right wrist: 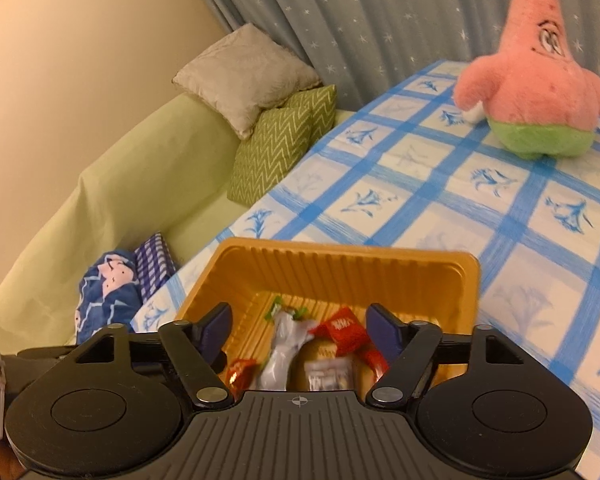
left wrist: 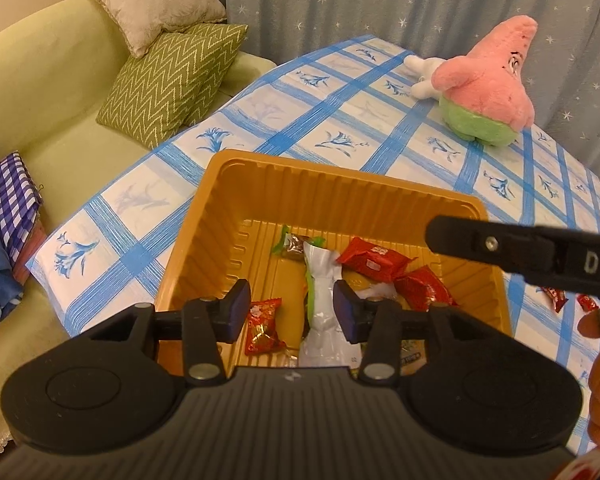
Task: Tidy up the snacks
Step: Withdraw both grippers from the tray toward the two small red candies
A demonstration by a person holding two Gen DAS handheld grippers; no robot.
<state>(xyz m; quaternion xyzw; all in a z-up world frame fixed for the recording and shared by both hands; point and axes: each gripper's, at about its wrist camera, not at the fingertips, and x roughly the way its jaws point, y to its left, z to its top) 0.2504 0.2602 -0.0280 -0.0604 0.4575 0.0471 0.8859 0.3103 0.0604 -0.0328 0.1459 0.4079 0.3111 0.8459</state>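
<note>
Your left gripper (left wrist: 291,307) hangs over the near end of the tray (left wrist: 340,184), its jaws spread and nothing between them; the white wrapper (left wrist: 320,304) lies below in the gap, just beside the right pad, but the view does not show a pinch. Your right gripper (right wrist: 300,326) sits above the same tray (right wrist: 340,256), jaws wide apart and empty.

The one tray, gold plastic with ribbed walls, stands on the blue-checked tablecloth (left wrist: 340,128) near the edge that faces the sofa (left wrist: 48,80). Inside it, in the left view, you can count three red packets: one (left wrist: 264,326) by the left pad, one (left wrist: 372,260) toward the far right, one (left wrist: 422,290) nearer on the right. With them lie the long white wrapper and one brown sweet with green ends (left wrist: 296,245) at the far side. More packets show under the gripper body, too hidden to count.

Outside the tray, two red packets (left wrist: 556,296) lie on the cloth to the right, partly behind the black bar of the other gripper.

One pink plush (right wrist: 540,80) stands at the far end of the table, well apart from the tray. Three cushions rest on the sofa: one beige (left wrist: 156,0) and two green zigzag (left wrist: 172,80).
</note>
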